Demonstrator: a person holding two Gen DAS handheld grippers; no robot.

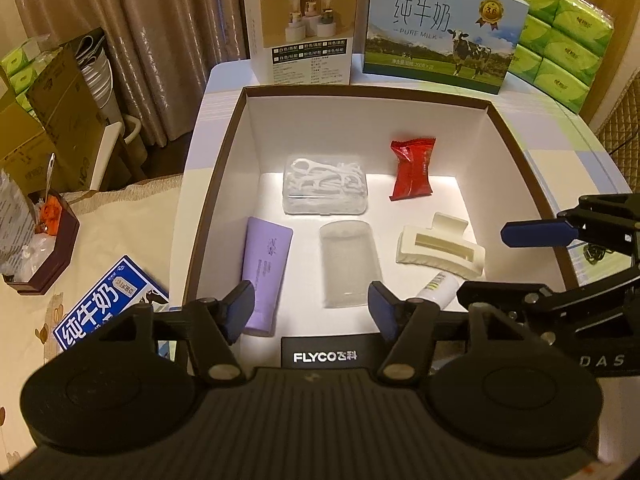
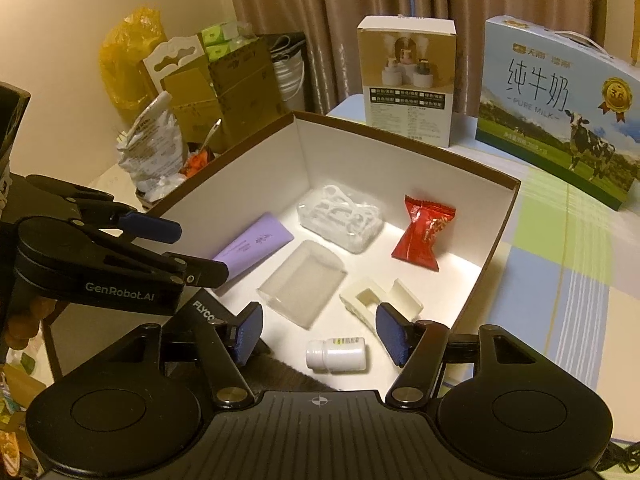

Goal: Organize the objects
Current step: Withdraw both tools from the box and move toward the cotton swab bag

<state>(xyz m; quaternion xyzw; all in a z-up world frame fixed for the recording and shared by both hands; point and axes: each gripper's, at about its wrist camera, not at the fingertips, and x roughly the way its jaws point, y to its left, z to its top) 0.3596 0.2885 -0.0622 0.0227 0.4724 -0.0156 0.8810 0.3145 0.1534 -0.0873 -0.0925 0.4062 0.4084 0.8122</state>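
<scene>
Only the right wrist view shows the whole white bottle (image 2: 336, 354); both grippers gape, empty.

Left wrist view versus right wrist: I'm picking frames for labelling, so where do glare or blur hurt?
Left wrist view: the box floor is washed out by bright light, and the clear lid looks smeared; edges bend. Right wrist view: the lid and white bottle are crisper, the corners dark.

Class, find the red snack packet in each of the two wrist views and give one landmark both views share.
Left wrist view: the red packet lies in the box, far right, right of the floss picks.
Right wrist view: the red packet lies in the box, right of centre, again right of the floss picks.
Shared landmark: the milk carton behind the box.
</scene>
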